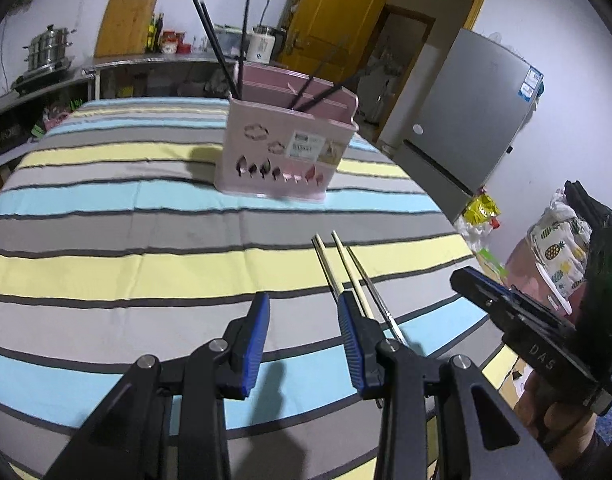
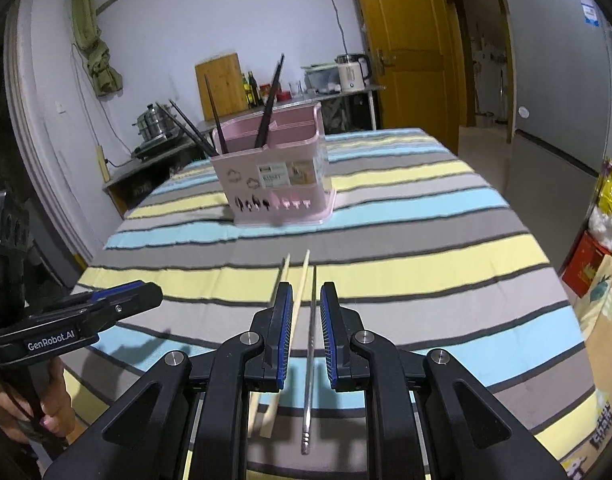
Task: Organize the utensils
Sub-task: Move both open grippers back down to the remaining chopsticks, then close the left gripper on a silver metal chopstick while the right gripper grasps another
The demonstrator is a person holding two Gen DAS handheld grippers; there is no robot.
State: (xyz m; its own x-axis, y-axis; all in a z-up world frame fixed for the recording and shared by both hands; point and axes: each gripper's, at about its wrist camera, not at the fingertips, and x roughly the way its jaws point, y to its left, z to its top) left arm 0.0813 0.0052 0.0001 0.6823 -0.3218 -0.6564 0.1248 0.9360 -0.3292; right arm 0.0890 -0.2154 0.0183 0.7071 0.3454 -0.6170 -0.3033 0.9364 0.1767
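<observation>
Two pale wooden chopsticks and one metal chopstick lie side by side on the striped tablecloth. My right gripper hovers over them, open by a narrow gap. In its view the metal chopstick runs through that gap untouched, and one wooden chopstick passes by the left pad. My left gripper is open and empty, just left of the chopsticks. A pink utensil holder with several black chopsticks stands farther back.
A grey fridge stands right of the table, with bags and boxes on the floor near it. Behind are a yellow door, a steel counter with pots, bottles, a kettle, and a wooden board.
</observation>
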